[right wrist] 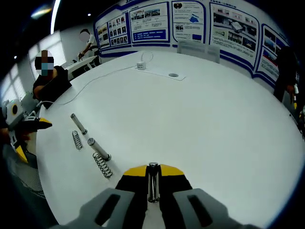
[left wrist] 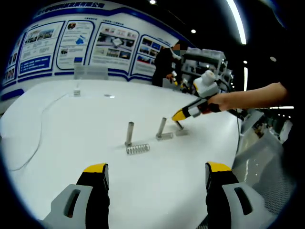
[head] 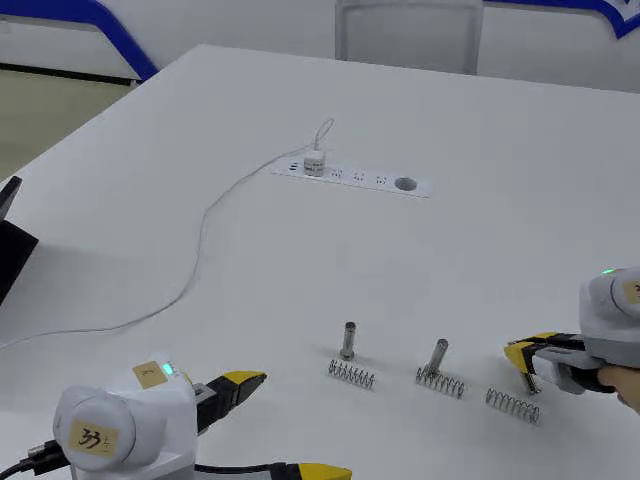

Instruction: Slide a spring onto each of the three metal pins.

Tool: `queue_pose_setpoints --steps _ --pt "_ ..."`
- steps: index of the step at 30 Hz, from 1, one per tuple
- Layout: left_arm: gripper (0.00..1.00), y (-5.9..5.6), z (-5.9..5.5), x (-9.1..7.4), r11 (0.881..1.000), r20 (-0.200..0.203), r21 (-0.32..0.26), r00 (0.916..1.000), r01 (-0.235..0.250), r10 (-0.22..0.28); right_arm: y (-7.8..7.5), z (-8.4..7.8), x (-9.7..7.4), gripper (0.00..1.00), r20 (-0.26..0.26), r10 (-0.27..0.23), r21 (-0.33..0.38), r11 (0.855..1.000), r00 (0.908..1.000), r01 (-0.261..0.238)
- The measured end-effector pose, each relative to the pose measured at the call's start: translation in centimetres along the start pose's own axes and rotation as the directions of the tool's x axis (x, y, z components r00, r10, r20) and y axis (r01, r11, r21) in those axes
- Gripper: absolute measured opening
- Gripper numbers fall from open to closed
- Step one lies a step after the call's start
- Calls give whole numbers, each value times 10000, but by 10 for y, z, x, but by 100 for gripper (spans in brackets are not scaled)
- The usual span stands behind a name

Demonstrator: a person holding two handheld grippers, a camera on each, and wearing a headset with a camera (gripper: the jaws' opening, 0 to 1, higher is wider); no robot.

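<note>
Two metal pins stand upright on the white table (head: 300,260): one pin (head: 348,340) (left wrist: 129,133) (right wrist: 78,124) on the left, another pin (head: 438,355) (left wrist: 161,129) (right wrist: 98,149) to its right. A spring lies in front of each: left spring (head: 351,374) (left wrist: 137,149) (right wrist: 76,139), middle spring (head: 440,383) (right wrist: 102,165). A third spring (head: 512,404) lies further right, just below my right gripper (head: 525,365) (right wrist: 152,191). That gripper is shut on a third metal pin (right wrist: 152,183), held upright. My left gripper (head: 285,425) (left wrist: 157,171) is open with nothing in it, near the front left.
A white power strip (head: 350,177) with a plug (head: 314,163) and a thin cable (head: 200,250) lies at mid-table. A dark object (head: 10,240) sits at the left edge. A chair (head: 408,30) stands behind the far edge. People stand in the background.
</note>
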State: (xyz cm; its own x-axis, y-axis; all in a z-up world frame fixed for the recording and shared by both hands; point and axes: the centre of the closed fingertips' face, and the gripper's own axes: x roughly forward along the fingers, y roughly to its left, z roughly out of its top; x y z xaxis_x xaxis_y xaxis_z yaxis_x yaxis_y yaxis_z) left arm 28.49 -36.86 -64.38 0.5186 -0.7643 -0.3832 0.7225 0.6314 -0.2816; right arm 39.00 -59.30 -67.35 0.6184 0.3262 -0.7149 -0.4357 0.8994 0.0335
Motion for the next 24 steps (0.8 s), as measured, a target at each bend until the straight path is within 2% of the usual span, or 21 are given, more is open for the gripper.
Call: queue_pose_setpoints --steps 11,24 --pt "85 -3 2 0 9999 52 42 9999 121 -121 1 0 -9 8 187 -34 67 10000 9998 32" --pt "85 -3 2 0 9999 48 108 9999 118 -118 -1 1 -13 8 473 -29 297 9996 9989 15"
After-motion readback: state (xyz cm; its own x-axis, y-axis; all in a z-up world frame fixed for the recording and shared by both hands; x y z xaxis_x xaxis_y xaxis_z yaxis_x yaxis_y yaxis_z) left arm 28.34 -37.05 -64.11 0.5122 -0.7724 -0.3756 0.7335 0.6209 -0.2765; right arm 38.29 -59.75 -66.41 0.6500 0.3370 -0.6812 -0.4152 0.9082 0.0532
